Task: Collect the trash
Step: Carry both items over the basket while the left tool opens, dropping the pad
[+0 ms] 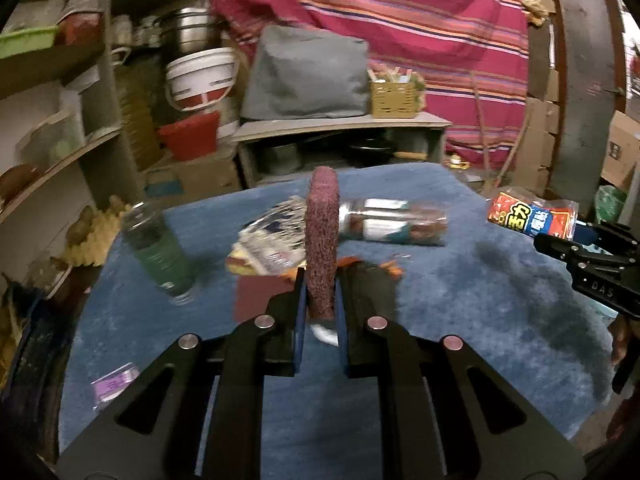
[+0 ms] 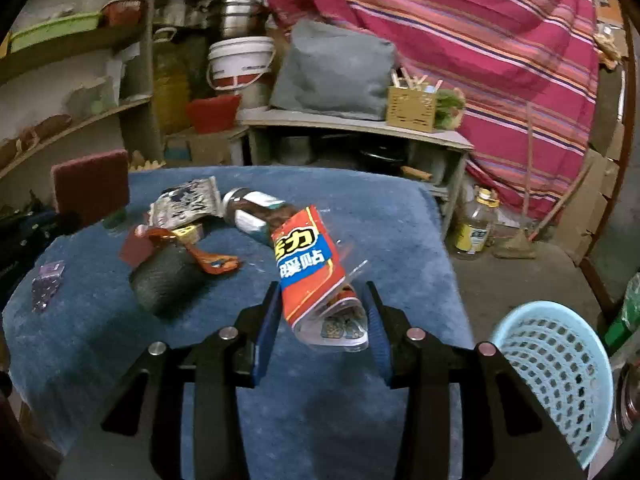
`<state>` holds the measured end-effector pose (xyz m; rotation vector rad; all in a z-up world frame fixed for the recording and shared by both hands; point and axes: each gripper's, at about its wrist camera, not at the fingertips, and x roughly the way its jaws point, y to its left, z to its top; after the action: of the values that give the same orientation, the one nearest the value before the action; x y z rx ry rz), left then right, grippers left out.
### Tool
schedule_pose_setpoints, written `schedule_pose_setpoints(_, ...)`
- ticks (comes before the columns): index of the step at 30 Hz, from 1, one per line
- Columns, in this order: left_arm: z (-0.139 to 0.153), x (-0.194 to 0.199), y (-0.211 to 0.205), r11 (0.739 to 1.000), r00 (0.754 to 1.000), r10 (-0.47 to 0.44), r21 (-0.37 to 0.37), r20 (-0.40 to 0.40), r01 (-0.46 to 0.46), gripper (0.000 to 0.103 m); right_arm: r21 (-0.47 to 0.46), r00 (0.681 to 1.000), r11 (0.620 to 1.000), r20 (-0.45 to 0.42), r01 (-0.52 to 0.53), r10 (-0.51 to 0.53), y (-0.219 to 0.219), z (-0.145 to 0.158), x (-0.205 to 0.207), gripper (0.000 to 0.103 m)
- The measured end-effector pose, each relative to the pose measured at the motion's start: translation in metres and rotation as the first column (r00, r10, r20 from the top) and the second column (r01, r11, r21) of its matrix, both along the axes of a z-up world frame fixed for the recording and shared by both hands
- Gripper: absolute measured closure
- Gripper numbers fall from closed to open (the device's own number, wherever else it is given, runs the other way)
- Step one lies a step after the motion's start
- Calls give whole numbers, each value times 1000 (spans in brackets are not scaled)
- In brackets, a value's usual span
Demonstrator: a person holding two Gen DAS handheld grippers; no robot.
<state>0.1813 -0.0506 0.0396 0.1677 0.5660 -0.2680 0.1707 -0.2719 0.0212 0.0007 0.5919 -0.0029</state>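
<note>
Both views are blurry, so the print on the crumpled silver wrapper (image 2: 188,202) and the small purple packet (image 2: 49,282) on the blue cloth (image 2: 320,400) is hard to read. Pressed tight, the left gripper (image 1: 320,280) pinches a dark red scrub pad (image 1: 321,240) on edge, sticking up toward 12 o'clock. Half spread, the right gripper (image 2: 322,308) pinches a red and blue snack bag (image 2: 308,268) above the cloth, with the light blue basket (image 2: 556,364), cut off by the edge, at 4 o'clock.
</note>
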Motion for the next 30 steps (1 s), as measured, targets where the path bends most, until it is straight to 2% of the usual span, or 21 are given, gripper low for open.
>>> schedule_pose_setpoints(8,-4,-7,-66,996,996,-90,4,4,90,91,22,995,995,13,102,-102,-64,5,-29,62)
schedule_pose_setpoints(14,-4,-15,-128,983,983,-182,18,8,182,91,24,980,980,0,200,-200,-123,-1,-52,62)
schedule_pose_setpoints(19,-10,-26,-183,963,964,-266,41,11,265,91,24,958,957,-10,287,-287,-171,-6,-71,62)
schedule_pose_setpoints(30,-35,-45,-291,905,904,-424,-25,-41,424,91,58,913,911,-36,409,-407,-247,-19,-101,62)
